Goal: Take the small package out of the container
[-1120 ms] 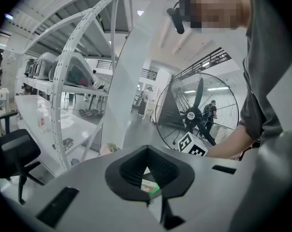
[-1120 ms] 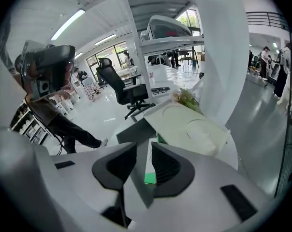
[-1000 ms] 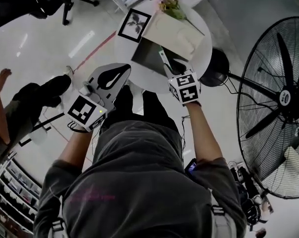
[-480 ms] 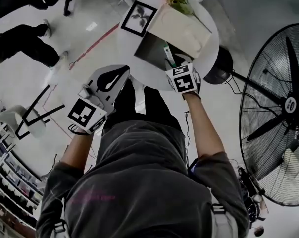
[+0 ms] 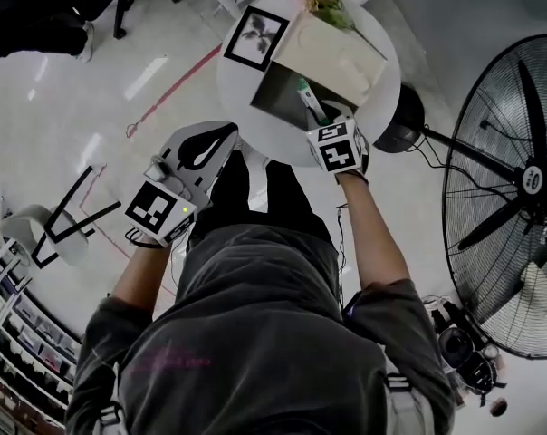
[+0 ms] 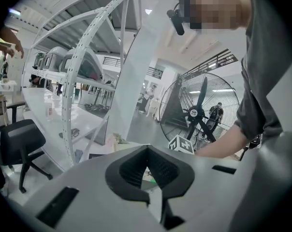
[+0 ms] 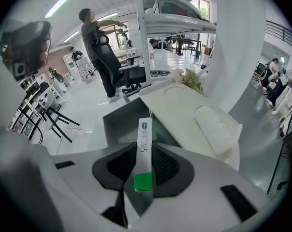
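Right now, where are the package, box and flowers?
small package (image 7: pixel 144 153): right gripper view, its white middle.
container (image 7: pixel 118 124): right gripper view, grey front wall.
flowers (image 7: pixel 190 79): right gripper view, the blooms.

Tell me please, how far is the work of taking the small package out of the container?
Done: the lid is open and the right gripper is at the mouth of the container. In hand: its jaws have just been closing and now pinch the small package. Left: lifting it out; in the head view it is over the container's inside. The left gripper is shut and empty.
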{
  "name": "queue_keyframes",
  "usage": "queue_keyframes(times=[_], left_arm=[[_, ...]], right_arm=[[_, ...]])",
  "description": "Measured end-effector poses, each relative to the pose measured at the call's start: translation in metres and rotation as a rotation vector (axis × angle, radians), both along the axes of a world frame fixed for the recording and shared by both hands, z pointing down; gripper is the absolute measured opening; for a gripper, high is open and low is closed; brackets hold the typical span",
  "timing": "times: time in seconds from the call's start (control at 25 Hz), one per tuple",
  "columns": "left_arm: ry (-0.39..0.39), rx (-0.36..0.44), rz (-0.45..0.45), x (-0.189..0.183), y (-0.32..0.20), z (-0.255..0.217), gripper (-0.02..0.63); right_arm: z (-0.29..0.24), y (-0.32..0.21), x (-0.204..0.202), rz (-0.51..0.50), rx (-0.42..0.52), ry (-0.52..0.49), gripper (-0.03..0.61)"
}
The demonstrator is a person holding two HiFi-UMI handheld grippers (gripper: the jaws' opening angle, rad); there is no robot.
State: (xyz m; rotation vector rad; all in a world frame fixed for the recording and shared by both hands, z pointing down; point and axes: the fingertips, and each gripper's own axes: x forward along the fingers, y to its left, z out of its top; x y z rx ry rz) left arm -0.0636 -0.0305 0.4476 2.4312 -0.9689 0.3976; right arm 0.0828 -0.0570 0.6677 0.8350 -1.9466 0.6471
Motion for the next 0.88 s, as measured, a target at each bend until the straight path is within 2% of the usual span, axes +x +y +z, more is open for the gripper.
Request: queue_keyframes(times=[0.24,0.48,0.64,0.88], left_arm=[[0.025,0.073,0.044,0.0,-0.006,-0.023,0.014],[0.033,0.102,0.108,0.009,-0.008,-0.042,0.014],[0.061,0.174,0.139,0.019,-0.011,-0.062,0.014],[0.064,0.205,0.18,0.028,-0.008,-0.08,0.014]], right_arm=[[-0.039,-0.003,-0.001,0.067,0.075,-0.047,0.107],[-0.078,-0.002,0.01,0.146,0.151,-0.094,0.107],[-0.103,0.005,0.021,0.195,0.184,-0.122,0.107],[-0.142,0.013,0.031,0.25,0.245,-0.16,0.107]])
